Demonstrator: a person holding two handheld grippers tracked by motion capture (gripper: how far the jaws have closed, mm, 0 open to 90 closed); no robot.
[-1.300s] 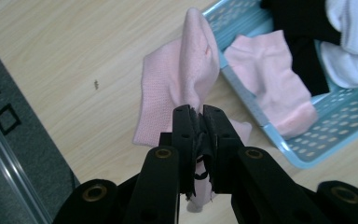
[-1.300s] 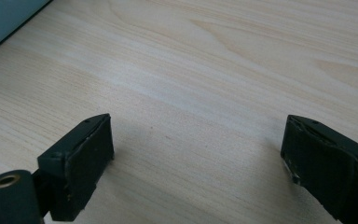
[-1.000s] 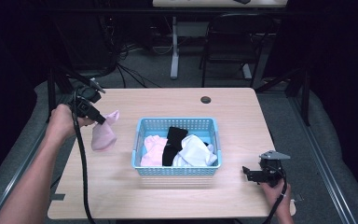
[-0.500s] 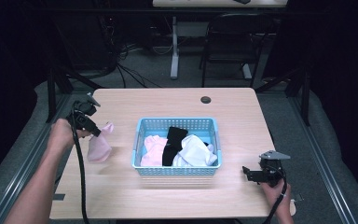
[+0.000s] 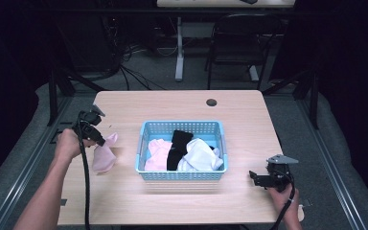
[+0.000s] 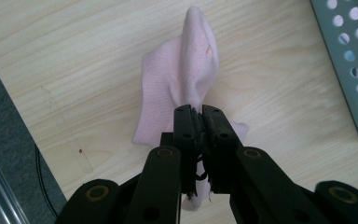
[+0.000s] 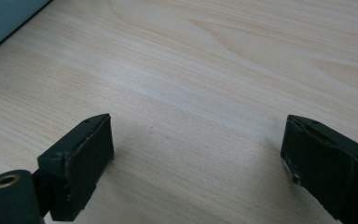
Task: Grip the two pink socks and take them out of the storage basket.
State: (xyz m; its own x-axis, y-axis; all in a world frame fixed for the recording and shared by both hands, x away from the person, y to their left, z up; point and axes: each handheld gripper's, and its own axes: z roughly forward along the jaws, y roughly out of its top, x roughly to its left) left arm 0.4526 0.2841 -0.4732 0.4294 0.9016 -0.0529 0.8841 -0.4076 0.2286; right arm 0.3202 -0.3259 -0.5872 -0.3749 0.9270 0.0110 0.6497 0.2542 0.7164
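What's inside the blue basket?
The basket holds a heap of clothes: a pink piece, a black one and a white one. Anything under the heap is covered, so I can't tell.

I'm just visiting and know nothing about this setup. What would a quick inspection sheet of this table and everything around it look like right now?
Surface: wooden table, with a small dark round spot near the far edge.
Job's things: blue basket mid-table holding pink, black and white clothes; pink sock on the table to its left.
Clutter: nothing seen.
Grippers: left gripper shut on the pink sock; right gripper open, above bare wood near the table's front right.
Cables: a black cable trails from the left gripper along the forearm; more cables lie on the floor beyond the table.
Surroundings: dark room, grey floor, a chair and a second table's leg behind.
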